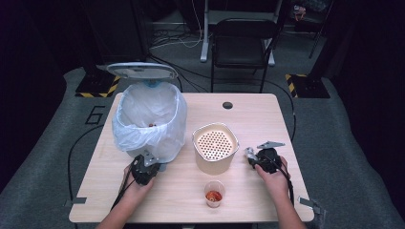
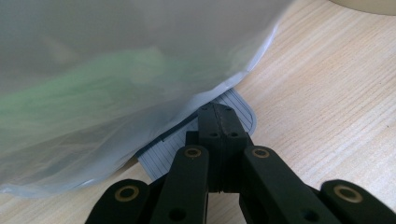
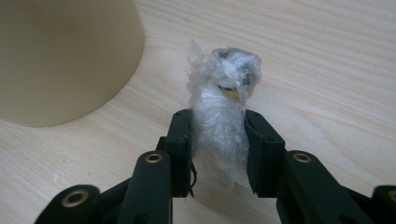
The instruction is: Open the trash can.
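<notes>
The right gripper (image 3: 218,135) clamps a crumpled clear plastic wad (image 3: 223,100) right of the beige perforated container (image 1: 215,147); the left gripper (image 2: 218,122), jaws together, presses the grey ribbed bin pedal (image 2: 243,112).

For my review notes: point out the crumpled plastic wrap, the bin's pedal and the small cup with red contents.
crumpled plastic wrap (image 3: 219,126), right gripper view, its middle between the jaws.
bin's pedal (image 2: 243,109), left gripper view, ribbed grey edge.
small cup (image 1: 214,188), high view, its clear rim.
</notes>
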